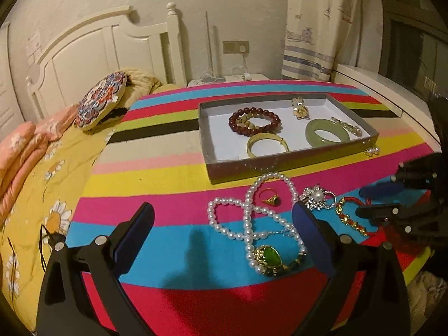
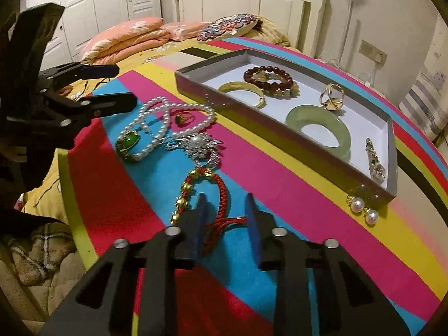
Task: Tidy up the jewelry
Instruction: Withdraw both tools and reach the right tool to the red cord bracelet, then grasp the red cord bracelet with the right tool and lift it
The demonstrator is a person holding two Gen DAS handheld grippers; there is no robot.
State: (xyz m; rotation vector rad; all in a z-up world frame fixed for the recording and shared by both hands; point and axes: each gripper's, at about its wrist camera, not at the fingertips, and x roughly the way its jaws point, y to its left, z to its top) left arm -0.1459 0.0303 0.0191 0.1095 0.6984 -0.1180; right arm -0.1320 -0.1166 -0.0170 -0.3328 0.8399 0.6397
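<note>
A red cord bracelet with gold beads (image 2: 224, 190) lies on the striped cloth. My right gripper (image 2: 225, 198) is shut on its knotted red end, which spans from pad to pad; the left wrist view shows this gripper (image 1: 359, 201) at the right edge. My left gripper (image 1: 221, 215) hangs wide open above the cloth, its right finger beside the pearl necklace (image 1: 249, 218) and green pendant (image 1: 268, 257). A gold ring (image 1: 270, 197) and a silver pearl brooch (image 1: 317, 196) lie loose nearby. The grey tray (image 1: 280, 165) holds a jade bangle (image 2: 319, 131), a gold bangle and a red bead bracelet.
Two pearl earrings (image 2: 364, 210) rest on the cloth against the tray's near corner. The round striped table stands on a bed, with a patterned cushion (image 1: 100, 100), pink quilts and a white headboard behind it. A curtain and a nightstand are at the far right.
</note>
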